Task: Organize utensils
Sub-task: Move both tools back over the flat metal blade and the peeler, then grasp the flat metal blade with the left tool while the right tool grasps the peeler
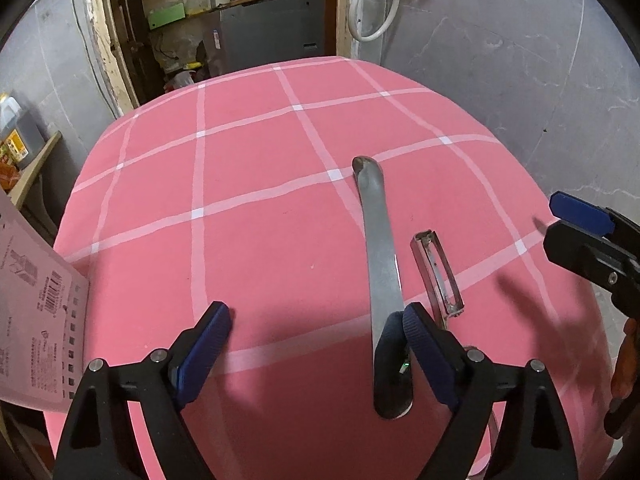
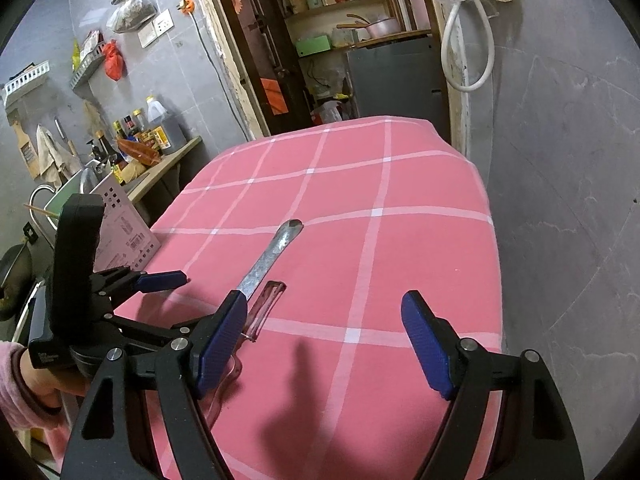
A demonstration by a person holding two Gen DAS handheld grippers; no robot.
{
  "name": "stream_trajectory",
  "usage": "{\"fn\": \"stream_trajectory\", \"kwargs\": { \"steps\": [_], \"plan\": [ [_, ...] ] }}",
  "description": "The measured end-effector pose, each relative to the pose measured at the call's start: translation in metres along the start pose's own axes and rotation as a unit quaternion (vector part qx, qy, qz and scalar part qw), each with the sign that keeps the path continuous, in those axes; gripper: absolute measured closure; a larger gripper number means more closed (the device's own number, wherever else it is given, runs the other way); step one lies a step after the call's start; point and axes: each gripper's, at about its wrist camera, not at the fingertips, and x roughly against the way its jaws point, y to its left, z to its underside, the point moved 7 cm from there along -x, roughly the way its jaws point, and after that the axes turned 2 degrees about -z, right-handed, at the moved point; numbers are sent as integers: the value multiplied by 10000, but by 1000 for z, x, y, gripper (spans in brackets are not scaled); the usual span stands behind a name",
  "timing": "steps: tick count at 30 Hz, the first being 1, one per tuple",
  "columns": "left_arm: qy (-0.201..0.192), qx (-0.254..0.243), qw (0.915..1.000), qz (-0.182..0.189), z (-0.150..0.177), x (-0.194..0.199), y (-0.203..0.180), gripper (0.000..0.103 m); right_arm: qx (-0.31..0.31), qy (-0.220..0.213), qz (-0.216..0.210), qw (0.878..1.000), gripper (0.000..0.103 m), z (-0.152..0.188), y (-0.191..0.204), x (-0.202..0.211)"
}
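A long steel utensil (image 1: 378, 248) lies on the pink checked tablecloth (image 1: 256, 168), handle pointing away. A metal peeler (image 1: 438, 276) lies just to its right. My left gripper (image 1: 316, 328) is open, its right finger beside the utensil's near end. My right gripper (image 2: 324, 332) is open and empty above the cloth; its left finger overlaps the utensil (image 2: 268, 258) and peeler (image 2: 266, 306) in that view. The left gripper (image 2: 160, 280) shows at left there, and the right gripper's blue fingertip (image 1: 580, 214) shows at the right edge of the left wrist view.
A white perforated utensil holder (image 2: 128, 228) stands at the table's left edge, also in the left wrist view (image 1: 38, 304). A counter with bottles (image 2: 152, 132) and a sink lies further left. A doorway with shelves is behind the table. Grey tiled wall is on the right.
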Motion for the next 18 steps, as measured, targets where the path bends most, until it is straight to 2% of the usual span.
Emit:
{"fn": "stream_trajectory", "kwargs": {
  "steps": [6, 8, 10, 12, 18],
  "plan": [
    [56, 44, 10000, 63, -1, -3, 1, 16, 45, 87, 31, 9999, 28, 3, 3, -2],
    [60, 85, 9999, 35, -2, -2, 2, 20, 37, 138, 35, 9999, 28, 5, 4, -4],
    [52, 147, 9999, 25, -4, -1, 4, 31, 57, 195, 57, 9998, 28, 7, 6, -5],
    [68, 199, 9998, 36, -4, 0, 7, 36, 81, 266, 92, 9996, 28, 10, 8, -8],
    [40, 180, 9995, 243, -1, 2, 10, 37, 260, 483, 167, 9984, 28, 17, 16, -13]
  ]
}}
